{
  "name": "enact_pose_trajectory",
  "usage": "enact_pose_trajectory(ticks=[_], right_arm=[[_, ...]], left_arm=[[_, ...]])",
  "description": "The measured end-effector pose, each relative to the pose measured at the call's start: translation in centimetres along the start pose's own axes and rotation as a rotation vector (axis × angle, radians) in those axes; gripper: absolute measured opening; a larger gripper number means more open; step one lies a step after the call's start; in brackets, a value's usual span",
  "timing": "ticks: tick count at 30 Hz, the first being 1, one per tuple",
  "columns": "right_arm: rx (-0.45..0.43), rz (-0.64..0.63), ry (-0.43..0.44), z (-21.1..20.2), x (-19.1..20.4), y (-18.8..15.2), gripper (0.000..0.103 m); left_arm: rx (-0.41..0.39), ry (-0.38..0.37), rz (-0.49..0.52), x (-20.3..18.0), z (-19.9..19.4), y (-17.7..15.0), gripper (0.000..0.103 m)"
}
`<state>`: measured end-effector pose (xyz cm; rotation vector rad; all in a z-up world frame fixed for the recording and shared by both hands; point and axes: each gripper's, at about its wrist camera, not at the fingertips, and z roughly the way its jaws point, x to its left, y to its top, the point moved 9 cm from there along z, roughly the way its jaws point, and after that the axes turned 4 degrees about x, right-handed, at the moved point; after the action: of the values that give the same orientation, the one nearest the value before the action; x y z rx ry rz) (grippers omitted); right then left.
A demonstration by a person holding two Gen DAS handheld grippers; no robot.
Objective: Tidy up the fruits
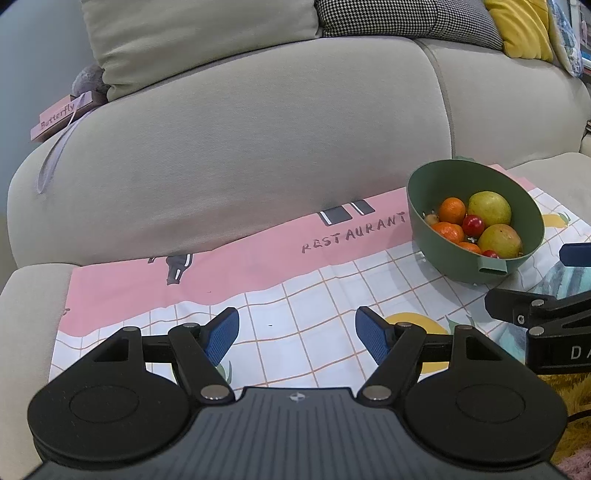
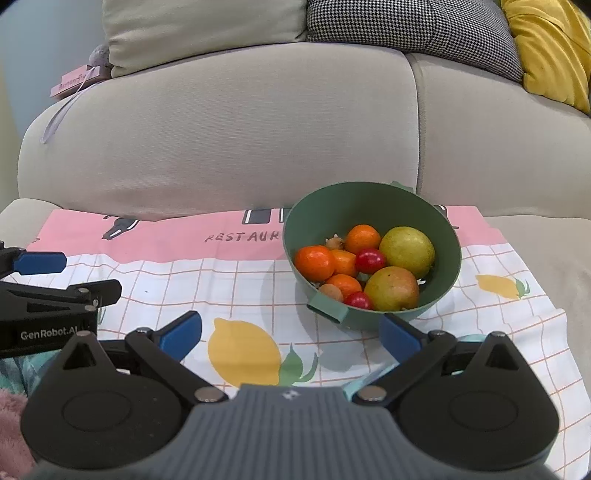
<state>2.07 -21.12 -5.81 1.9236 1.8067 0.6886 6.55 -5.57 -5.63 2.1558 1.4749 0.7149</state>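
A green bowl [image 2: 365, 206] stands on a printed cloth [image 2: 236, 280] on the sofa seat. It holds several fruits: tangerines [image 2: 315, 262], two yellow-green pears [image 2: 406, 246], small red fruits [image 2: 370, 260] and small brown ones. My right gripper [image 2: 291, 334] is open and empty, just in front of the bowl. My left gripper [image 1: 297, 334] is open and empty over the cloth, left of the bowl [image 1: 443, 184]. Each gripper shows at the edge of the other's view.
The beige sofa backrest [image 2: 229, 133] rises right behind the cloth. Cushions lie on top: beige, houndstooth [image 2: 413, 33], yellow [image 2: 546, 48]. A pink "Butterfly" box [image 1: 59, 118] with a ribbon sits on the sofa's left. A pink fluffy fabric [image 2: 11, 424] lies at the lower left.
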Motion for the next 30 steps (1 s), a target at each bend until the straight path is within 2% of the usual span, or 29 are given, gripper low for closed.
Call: enact_pose_trajectory(ticks=[30], right_arm=[[-0.012,-0.013,-0.009,0.02,-0.15,-0.04,0.099]], left_arm=[[-0.039,-0.033,0.003,-0.56,-0.68,0.25,0.084]])
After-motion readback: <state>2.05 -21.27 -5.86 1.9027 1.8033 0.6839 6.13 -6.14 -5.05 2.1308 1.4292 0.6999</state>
